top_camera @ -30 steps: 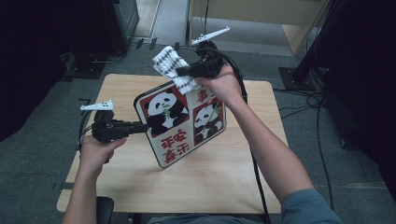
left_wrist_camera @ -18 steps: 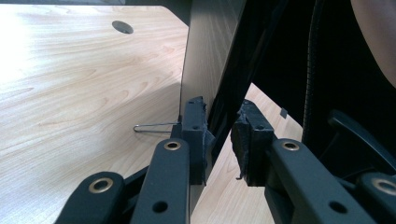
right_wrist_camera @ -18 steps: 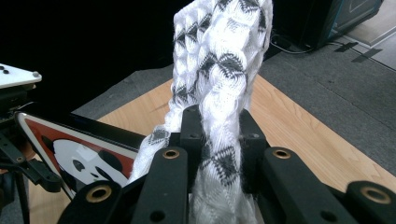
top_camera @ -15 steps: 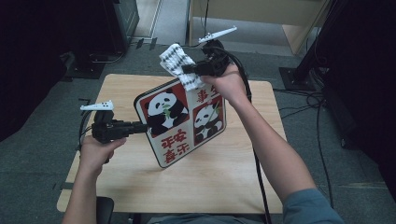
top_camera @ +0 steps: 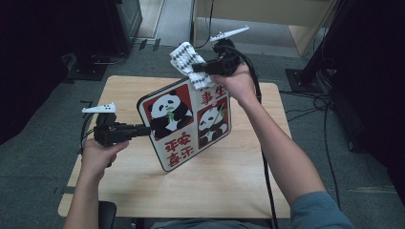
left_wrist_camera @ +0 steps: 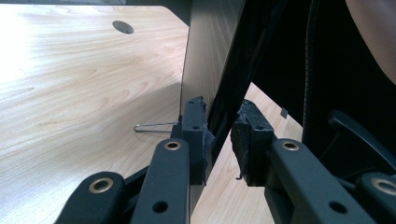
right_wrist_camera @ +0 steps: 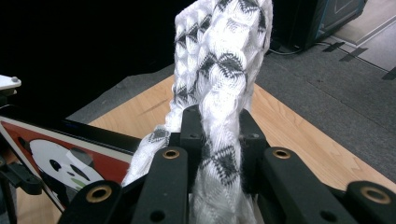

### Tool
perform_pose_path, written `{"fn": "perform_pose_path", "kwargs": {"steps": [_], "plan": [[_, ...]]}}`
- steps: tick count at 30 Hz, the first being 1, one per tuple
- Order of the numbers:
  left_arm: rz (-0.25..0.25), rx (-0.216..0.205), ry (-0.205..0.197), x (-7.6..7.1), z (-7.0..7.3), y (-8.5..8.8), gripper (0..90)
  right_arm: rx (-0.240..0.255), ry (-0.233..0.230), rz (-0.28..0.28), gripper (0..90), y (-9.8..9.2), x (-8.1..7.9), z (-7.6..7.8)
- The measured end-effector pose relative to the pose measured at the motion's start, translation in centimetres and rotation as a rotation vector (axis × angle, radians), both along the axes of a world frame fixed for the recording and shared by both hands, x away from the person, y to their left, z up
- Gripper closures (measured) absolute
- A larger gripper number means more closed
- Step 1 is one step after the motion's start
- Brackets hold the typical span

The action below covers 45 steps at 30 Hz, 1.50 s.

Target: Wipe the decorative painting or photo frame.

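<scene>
I hold a big flat board [top_camera: 188,125] with panda pictures on it, and it stands tilted above the wooden table [top_camera: 229,181]. My left gripper [top_camera: 143,130] bites the board's left edge. In the left gripper view its two black jaws are squeezed on the thin edge of the board [left_wrist_camera: 205,60], one pad on each side, so the board cannot slip.

My right gripper [top_camera: 197,68] is up by the top corner of the board. Its jaws are pinched tight on a white cloth [top_camera: 191,64] with small grey marks. In the right gripper view the cloth [right_wrist_camera: 219,70] sticks up out of the jaws like a fat bundle, and the panda board [right_wrist_camera: 60,154] sits low at the left.

I think the job is to wipe the board clean with the cloth. The first parts look done: the board is off the table and held firm, and the cloth is in my grip. The cloth hangs at the top edge of the board. I cannot tell if it really presses on the picture side yet.

Most of the wiping looks like it is left to do. The whole front, with both pandas and the red writing, waits below the cloth. After that I guess the board goes back down on the table.
</scene>
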<state>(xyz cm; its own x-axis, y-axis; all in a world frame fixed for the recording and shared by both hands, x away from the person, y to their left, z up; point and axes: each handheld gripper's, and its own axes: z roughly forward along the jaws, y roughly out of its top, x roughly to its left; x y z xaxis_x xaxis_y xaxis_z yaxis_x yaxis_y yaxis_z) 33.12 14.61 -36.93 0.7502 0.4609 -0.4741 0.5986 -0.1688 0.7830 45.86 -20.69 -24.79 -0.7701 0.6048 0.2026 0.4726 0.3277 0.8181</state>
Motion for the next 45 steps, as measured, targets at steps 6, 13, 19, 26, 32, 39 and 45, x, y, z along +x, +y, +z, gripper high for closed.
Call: {"fn": "perform_pose_path", "kwargs": {"steps": [6, 13, 19, 26, 32, 39, 45], "plan": [[0.000, -0.001, 0.000, 0.0, 0.0, 0.0, 76.2, 0.014, 0.008, -0.006, 78.8, -0.8, 0.5, -0.1], [-0.002, -0.003, 0.001, 0.0, 0.0, 0.0, 76.1, 0.017, 0.009, -0.022, 78.7, -1.5, 0.8, -0.1], [-0.003, -0.007, 0.005, 0.0, -0.1, 0.0, 76.1, 0.017, 0.008, -0.034, 78.8, -2.0, 1.0, -0.1], [-0.001, -0.005, 0.002, 0.0, 0.0, 0.0, 76.2, 0.015, -0.005, -0.050, 79.6, -2.7, 1.3, -0.2], [-0.002, -0.006, 0.002, 0.0, 0.0, 0.0, 76.2, 0.020, -0.008, -0.067, 79.6, -3.5, 1.6, -0.2], [-0.004, -0.005, 0.000, -0.1, 0.0, 0.0, 76.1, 0.023, -0.007, -0.079, 79.6, -4.2, 2.0, -0.3], [-0.004, -0.005, 0.000, -0.1, 0.0, 0.0, 76.2, 0.023, -0.018, -0.098, 79.7, -4.7, 2.2, -0.3]]}}
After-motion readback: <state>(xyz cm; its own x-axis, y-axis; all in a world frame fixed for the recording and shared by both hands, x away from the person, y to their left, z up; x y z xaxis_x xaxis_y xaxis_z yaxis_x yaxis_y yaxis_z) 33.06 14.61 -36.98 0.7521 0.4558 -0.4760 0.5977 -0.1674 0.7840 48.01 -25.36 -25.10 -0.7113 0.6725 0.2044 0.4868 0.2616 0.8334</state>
